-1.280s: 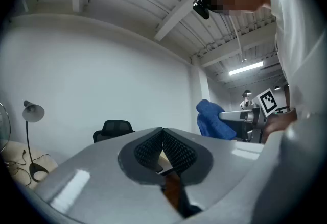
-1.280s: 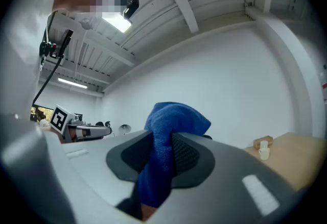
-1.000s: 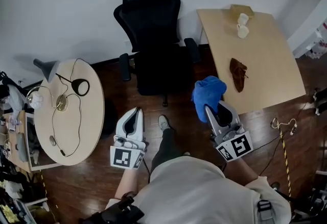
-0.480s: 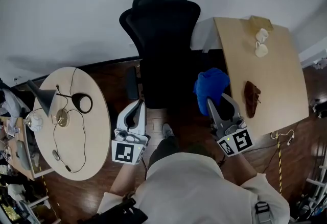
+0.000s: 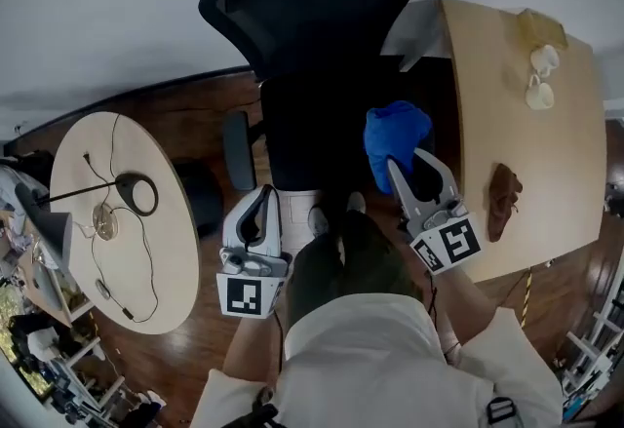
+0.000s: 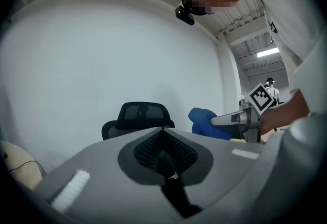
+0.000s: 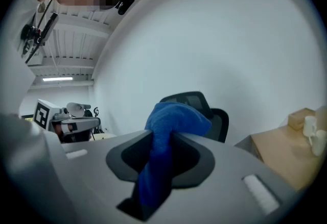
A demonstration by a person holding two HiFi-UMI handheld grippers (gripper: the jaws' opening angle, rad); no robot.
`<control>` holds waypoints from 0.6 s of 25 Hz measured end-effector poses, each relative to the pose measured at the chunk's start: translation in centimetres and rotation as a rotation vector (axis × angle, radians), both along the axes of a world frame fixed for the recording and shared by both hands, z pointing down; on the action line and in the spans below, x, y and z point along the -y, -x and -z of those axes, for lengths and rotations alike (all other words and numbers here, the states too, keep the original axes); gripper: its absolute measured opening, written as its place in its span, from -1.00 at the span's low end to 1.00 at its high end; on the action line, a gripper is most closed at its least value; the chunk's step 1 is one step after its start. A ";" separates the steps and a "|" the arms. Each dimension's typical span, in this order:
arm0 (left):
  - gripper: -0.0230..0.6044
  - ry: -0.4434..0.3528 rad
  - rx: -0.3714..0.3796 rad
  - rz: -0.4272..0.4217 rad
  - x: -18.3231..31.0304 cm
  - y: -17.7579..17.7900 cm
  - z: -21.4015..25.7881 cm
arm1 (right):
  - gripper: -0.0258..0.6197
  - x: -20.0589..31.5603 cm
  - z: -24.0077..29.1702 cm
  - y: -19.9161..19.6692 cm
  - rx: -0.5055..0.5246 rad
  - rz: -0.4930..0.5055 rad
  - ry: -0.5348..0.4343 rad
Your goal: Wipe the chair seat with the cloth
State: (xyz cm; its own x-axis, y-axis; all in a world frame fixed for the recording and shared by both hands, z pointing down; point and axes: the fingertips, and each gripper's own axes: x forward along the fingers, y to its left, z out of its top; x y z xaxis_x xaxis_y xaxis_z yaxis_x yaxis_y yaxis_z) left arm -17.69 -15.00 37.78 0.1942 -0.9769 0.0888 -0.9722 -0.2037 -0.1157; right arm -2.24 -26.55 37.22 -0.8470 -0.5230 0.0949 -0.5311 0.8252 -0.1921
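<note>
A black office chair stands against the white wall, its seat right in front of me. My right gripper is shut on a bunched blue cloth and holds it over the seat's right edge. The cloth bulges out between the shut jaws in the right gripper view, with the chair's backrest behind it. At the seat's near left corner my left gripper is shut and holds nothing. From the left gripper view I see the chair and the blue cloth.
A rectangular wooden table stands at the right with two white cups and a brown rag. A round table at the left carries a lamp and cables. The floor is dark wood.
The chair has come much closer and now fills the middle of the view. Both grippers have advanced to the seat's near edge, the right one still shut on the cloth.
</note>
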 end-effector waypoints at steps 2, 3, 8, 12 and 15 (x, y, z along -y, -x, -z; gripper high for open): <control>-0.93 -0.122 -0.029 0.025 2.2 0.3 -2.4 | -0.61 2.5 -6.3 1.2 -0.026 0.007 0.049; -0.93 -0.127 -0.052 0.043 2.9 0.5 -4.9 | -0.61 3.7 -9.7 1.9 -0.042 0.010 0.062; -0.93 -0.100 -0.099 0.085 3.3 -1.3 -17.1 | -0.62 7.0 -30.2 4.2 -0.121 0.003 0.204; -0.92 -0.094 -0.127 0.117 0.5 -1.9 -23.4 | -0.61 7.3 -44.5 9.4 -0.157 0.017 0.317; -0.92 -0.085 -0.154 0.150 -1.8 -1.4 -27.0 | -0.62 7.3 -53.2 14.9 -0.208 0.007 0.392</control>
State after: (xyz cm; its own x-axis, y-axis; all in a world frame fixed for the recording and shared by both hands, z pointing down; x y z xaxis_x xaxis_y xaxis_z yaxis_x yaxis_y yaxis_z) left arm -16.33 -13.24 64.81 0.0507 -0.9986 -0.0142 -0.9984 -0.0511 0.0255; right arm -17.11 -33.84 90.41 -0.7925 -0.4076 0.4537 -0.5860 0.7150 -0.3812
